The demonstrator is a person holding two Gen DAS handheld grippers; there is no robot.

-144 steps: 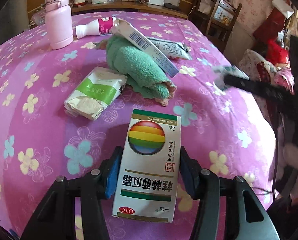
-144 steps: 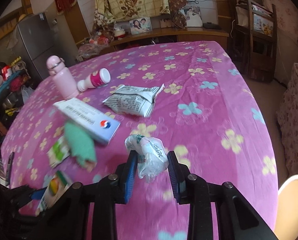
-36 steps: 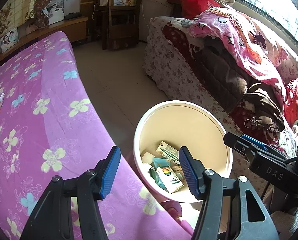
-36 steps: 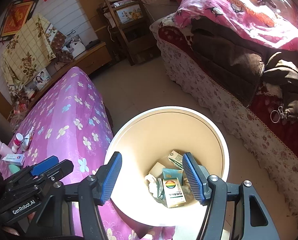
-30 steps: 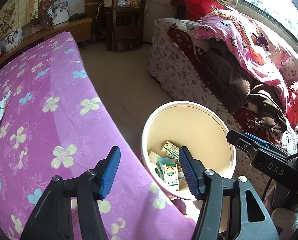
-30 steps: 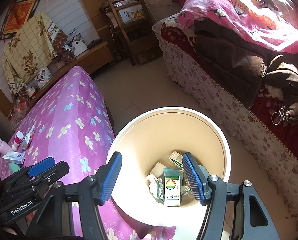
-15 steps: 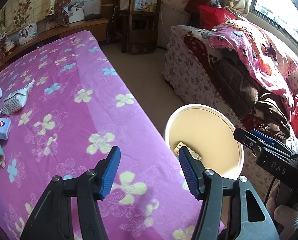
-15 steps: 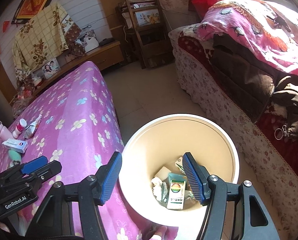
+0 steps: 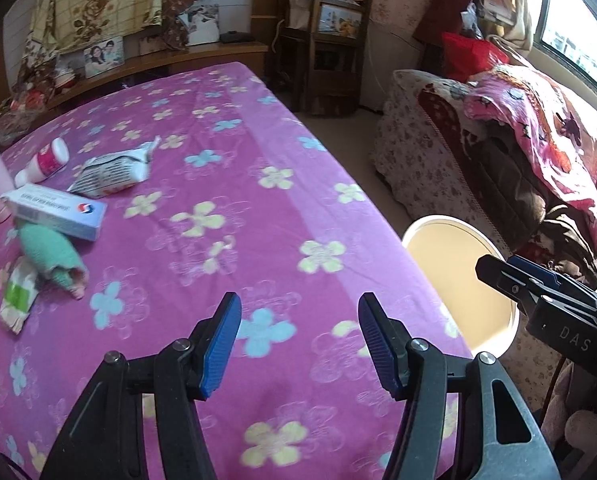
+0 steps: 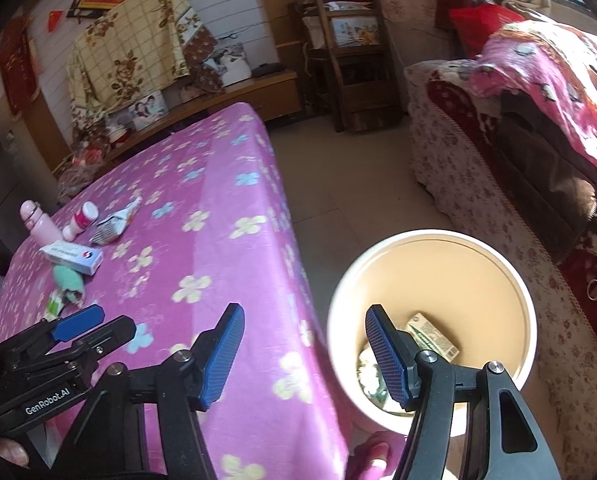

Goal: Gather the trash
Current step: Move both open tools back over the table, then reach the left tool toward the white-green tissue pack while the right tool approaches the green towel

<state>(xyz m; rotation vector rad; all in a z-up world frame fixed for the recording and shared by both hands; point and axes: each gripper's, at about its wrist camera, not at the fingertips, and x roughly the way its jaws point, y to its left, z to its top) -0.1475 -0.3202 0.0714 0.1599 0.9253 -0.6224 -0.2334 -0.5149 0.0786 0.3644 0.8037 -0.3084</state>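
Note:
My left gripper (image 9: pixel 300 344) hangs open and empty over the pink flowered tablecloth (image 9: pixel 258 216). Far to its left lie a crumpled printed wrapper (image 9: pixel 112 172), a blue-and-white box (image 9: pixel 56 210), a rolled green cloth (image 9: pixel 52 258), a green-and-white packet (image 9: pixel 18 296) and a small white bottle (image 9: pixel 42 164). My right gripper (image 10: pixel 304 356) is open and empty too. It straddles the table's edge, its right finger above the cream bin (image 10: pixel 530 320). A printed carton (image 10: pixel 430 338) and crumpled scraps (image 10: pixel 368 372) lie in the bin. The bin (image 9: pixel 458 276) also shows at the left view's right side.
A pink flask (image 10: pixel 38 220) stands at the table's far left. A sofa (image 10: pixel 478 200) piled with a pink blanket and dark clothes runs along the right. A wooden chair (image 10: pixel 354 64) and a low sideboard (image 10: pixel 234 92) stand at the back. Tiled floor (image 10: pixel 358 184) separates table and sofa.
Both views have swung from the bin towards the table. The bin has slid right and low, and the trash at the table's left has come into view. Both grippers stayed open and empty.

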